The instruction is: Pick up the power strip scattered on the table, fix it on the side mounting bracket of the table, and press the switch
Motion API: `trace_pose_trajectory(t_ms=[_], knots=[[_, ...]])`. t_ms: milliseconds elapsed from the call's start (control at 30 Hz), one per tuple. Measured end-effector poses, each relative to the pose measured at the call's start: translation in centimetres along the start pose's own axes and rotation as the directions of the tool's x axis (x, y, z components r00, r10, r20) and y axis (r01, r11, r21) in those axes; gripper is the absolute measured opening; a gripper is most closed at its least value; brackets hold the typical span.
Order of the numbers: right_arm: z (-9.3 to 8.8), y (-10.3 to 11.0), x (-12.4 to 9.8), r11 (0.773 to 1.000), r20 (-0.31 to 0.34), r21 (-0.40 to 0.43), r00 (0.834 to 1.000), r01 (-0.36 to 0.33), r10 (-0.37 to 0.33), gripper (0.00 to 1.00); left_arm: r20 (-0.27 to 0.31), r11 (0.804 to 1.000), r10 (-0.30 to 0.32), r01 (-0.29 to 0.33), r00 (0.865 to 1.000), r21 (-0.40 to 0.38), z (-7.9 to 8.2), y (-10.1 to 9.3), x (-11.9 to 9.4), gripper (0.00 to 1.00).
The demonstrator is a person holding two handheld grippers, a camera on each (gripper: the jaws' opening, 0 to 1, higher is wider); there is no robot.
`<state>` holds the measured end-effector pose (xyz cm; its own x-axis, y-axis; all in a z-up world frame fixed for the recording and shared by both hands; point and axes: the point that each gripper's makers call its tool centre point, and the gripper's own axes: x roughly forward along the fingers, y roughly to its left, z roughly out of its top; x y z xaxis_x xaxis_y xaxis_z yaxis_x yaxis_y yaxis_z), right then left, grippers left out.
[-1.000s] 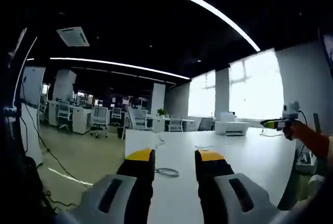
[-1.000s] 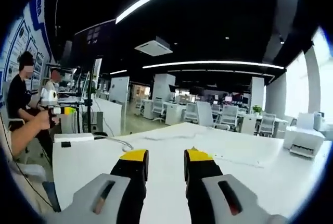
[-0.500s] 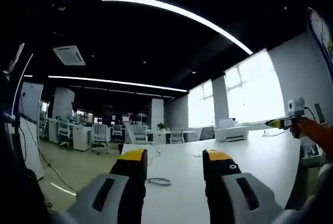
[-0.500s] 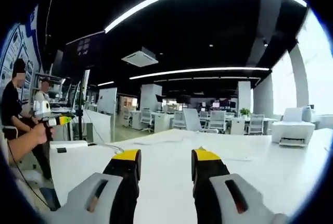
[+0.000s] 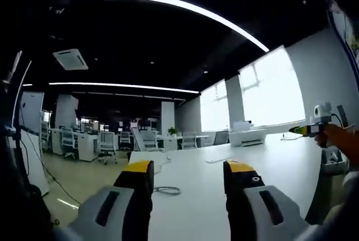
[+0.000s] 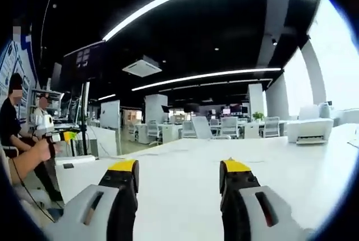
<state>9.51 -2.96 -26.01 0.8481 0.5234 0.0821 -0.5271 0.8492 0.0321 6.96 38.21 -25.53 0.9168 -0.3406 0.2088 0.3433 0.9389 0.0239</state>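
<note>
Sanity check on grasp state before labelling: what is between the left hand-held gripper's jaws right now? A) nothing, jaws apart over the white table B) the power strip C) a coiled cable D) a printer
A: the left hand-held gripper has its yellow-tipped jaws spread with only bare white table between them; the coiled cable lies on the table beyond, ungripped.
</note>
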Motion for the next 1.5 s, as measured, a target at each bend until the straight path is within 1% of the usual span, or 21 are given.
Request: trace_pose_trajectory(t_ms=[33,67,133,233,367,467,567,700,800,900,1067,1233,1267,1367,1467,1500], knots=[[0.0,0.1,-0.1,1.0,0.009,0.005,1.0,-0.005,0.005,0.59,-0.004,1.0,-0.007,0.007,1.0,0.002,-0.2,-0.2,-0.1,0.57],[0.0,0.2,-0.3,1.0,0.02,0.006,1.0,-0.007,0.007,0.59,0.001,1.0,-0.018,0.018,1.0,-0.002,-0.2,-0.6,-0.2,0.57],[-0.3,0.3,-0.5,1.0,0.022,0.004,1.0,-0.01,0.009,0.59,0.02,1.0,-0.03,0.03,0.999,0.003,-0.1,-1.1,-0.3,0.58],[-0.4,0.6,-0.8,1.0,0.029,0.005,0.999,-0.02,0.02,0.6,0.031,1.0,-0.029,0.029,0.999,0.013,0.0,-1.5,-0.2,0.58],[-0.5,0.5,-1.4,1.0,0.022,0.012,1.0,-0.016,0.016,0.62,0.038,1.0,-0.021,0.021,0.999,0.015,-0.4,-1.6,0.0,0.58],[-0.8,0.3,-1.6,1.0,0.016,0.015,1.0,-0.013,0.013,0.62,0.019,1.0,-0.022,0.022,1.0,0.007,-1.1,-1.7,0.2,0.58],[-0.9,0.4,-1.9,1.0,0.013,0.019,1.0,-0.016,0.016,0.62,0.009,1.0,-0.024,0.024,1.0,0.004,-1.4,-1.9,0.2,0.58],[-0.5,1.0,-2.4,1.0,0.023,0.015,1.0,-0.021,0.02,0.63,-0.001,1.0,-0.03,0.03,1.0,-0.001,-1.3,-2.2,0.1,0.59],[-0.2,1.2,-2.4,1.0,0.031,0.013,0.999,-0.022,0.021,0.63,0.005,1.0,-0.026,0.026,1.0,-0.007,-0.9,-2.3,-0.2,0.6],[0.1,1.6,-2.2,0.999,0.041,0.017,0.999,-0.034,0.034,0.63,0.015,1.0,-0.017,0.017,1.0,-0.012,-0.7,-2.2,-0.4,0.6],[0.3,2.2,-1.7,0.999,0.039,0.009,0.998,-0.046,0.046,0.64,0.008,1.0,-0.011,0.011,1.0,-0.012,-0.8,-1.9,-0.7,0.62],[0.2,1.7,-1.7,1.0,0.046,0.019,0.999,-0.016,0.015,0.66,-0.003,1.0,0.004,-0.004,1.0,0.011,-1.0,-1.6,-0.9,0.68],[-0.1,1.4,-1.7,1.0,0.038,0.019,0.999,-0.007,0.006,0.67,-0.002,1.0,0.005,-0.005,1.0,0.009,-1.1,-1.5,-0.9,0.69],[-0.4,1.3,-1.9,1.0,0.034,0.021,0.999,0.002,-0.003,0.7,-0.001,1.0,0.016,-0.016,1.0,0.016,-1.1,-1.5,-1.1,0.72],[-0.7,1.1,-2.2,1.0,0.032,0.024,0.999,0.014,-0.015,0.72,0.002,0.999,0.028,-0.028,1.0,0.026,-1.0,-1.5,-1.2,0.79],[-0.8,1.1,-2.4,1.0,0.031,0.022,0.999,0.019,-0.019,0.74,0.007,0.999,0.032,-0.032,0.999,0.028,-0.9,-1.5,-1.2,0.83]])
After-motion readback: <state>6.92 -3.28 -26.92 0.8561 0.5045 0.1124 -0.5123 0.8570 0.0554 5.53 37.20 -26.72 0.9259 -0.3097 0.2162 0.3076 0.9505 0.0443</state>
